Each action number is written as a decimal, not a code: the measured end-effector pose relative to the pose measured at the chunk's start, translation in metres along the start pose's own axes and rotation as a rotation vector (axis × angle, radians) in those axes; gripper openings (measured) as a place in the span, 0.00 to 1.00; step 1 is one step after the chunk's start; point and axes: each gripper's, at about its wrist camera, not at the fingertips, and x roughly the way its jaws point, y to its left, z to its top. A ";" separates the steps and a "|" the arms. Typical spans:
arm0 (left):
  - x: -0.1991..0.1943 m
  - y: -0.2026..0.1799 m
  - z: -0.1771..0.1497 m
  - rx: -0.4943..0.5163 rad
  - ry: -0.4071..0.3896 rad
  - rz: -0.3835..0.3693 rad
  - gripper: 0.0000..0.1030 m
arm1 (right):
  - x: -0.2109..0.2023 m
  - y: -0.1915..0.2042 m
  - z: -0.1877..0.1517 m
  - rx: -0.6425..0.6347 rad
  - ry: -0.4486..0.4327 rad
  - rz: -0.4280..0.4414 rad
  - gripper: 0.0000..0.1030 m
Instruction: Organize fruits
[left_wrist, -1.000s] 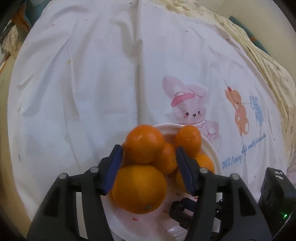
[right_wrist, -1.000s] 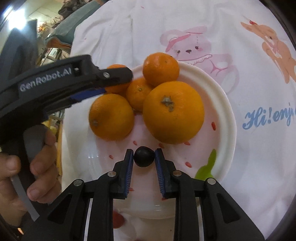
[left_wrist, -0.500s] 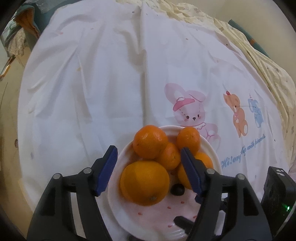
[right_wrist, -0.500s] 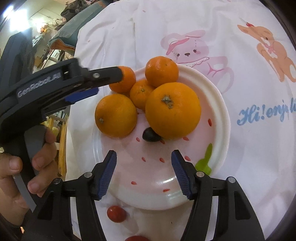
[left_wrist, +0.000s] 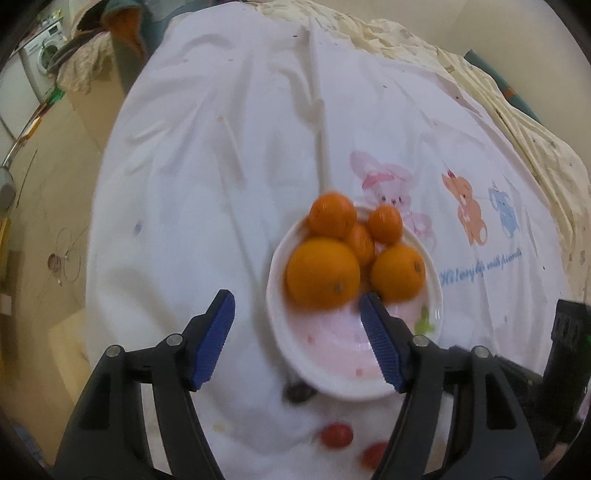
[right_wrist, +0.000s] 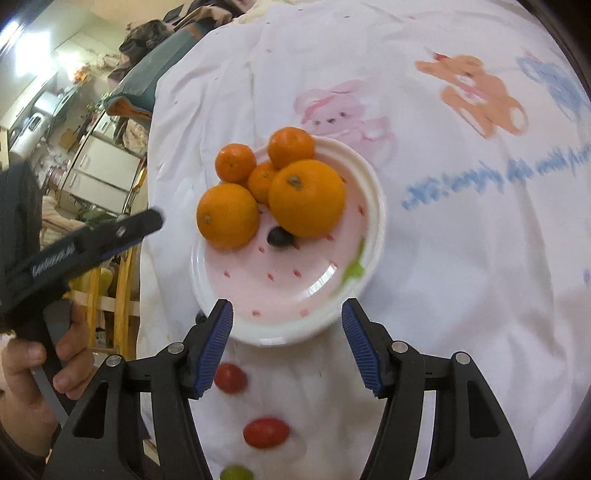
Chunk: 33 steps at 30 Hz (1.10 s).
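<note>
Blue script on the tablecloth (right_wrist: 461, 258) is too blurred to read.

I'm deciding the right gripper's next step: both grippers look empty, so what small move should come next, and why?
Probably lower the open right gripper onto the nearest cherry tomato. It lies on the tablecloth just off the plate, where the oranges and dark grape already sit.

Oranges (right_wrist: 306, 197) bright orange. Plate (right_wrist: 364, 206) white rim, pale pink centre, red flecks, green mark. Dark grape (right_wrist: 280, 236), blackish, maybe deep purple. Cherry tomatoes (right_wrist: 266, 432) red. Cloth (right_wrist: 461, 258) white, pink bunny, orange bear, blue lettering. Tongs (right_wrist: 287, 349) black, blue pads (right_wrist: 360, 345).
</note>
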 end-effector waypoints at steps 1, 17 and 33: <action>-0.003 0.001 -0.005 0.003 -0.003 0.005 0.65 | -0.004 -0.002 -0.004 0.010 -0.003 -0.002 0.63; -0.006 0.023 -0.080 0.005 0.058 0.047 0.65 | -0.047 -0.007 -0.064 0.097 -0.047 -0.030 0.63; 0.024 -0.022 -0.087 0.232 0.073 0.111 0.65 | -0.030 -0.002 -0.067 0.083 -0.004 -0.075 0.63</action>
